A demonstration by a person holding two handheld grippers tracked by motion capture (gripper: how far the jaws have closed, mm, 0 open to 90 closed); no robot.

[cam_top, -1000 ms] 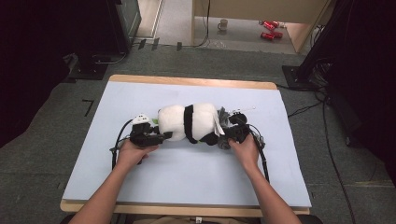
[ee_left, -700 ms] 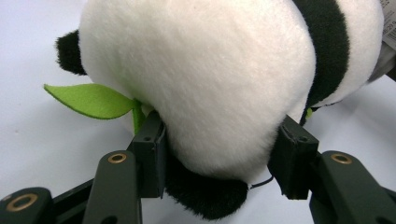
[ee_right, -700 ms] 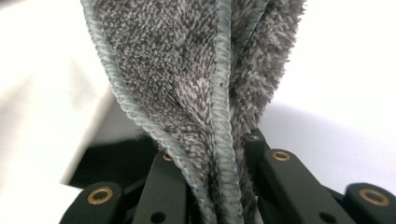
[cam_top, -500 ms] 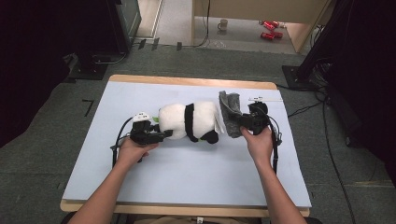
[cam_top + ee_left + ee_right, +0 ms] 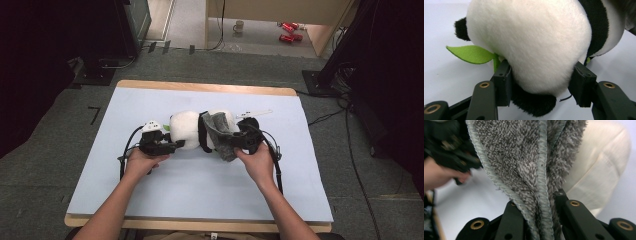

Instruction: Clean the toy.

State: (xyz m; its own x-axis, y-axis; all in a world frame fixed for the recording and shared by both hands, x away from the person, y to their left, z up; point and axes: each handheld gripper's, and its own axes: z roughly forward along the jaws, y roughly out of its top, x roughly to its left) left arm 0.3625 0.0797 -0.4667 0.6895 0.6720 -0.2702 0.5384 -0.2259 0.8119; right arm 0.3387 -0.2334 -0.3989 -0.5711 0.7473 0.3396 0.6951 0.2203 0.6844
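Observation:
A white and black panda plush (image 5: 187, 130) lies on its side in the middle of the light blue mat (image 5: 150, 190). My left gripper (image 5: 172, 145) is shut on the plush's left end; the left gripper view has its jaws squeezing the white fur (image 5: 536, 45) beside a green felt leaf (image 5: 471, 53). My right gripper (image 5: 234, 141) is shut on a grey fuzzy cloth (image 5: 221, 135), which drapes over the plush's right end. The right gripper view has the cloth (image 5: 524, 160) pinched between the jaws, with the plush's cream fabric (image 5: 599, 170) behind it.
A white flat strip (image 5: 255, 113) lies on the mat just behind the right gripper. The mat covers a wooden table (image 5: 200, 87). Black equipment stands (image 5: 100, 60) and cables sit on the floor beyond the table, with red cans (image 5: 287, 31) farther back.
My right gripper lifted the grey cloth out to the right, then swung it back left and down over the plush's right end. The left gripper stayed clamped on the plush.

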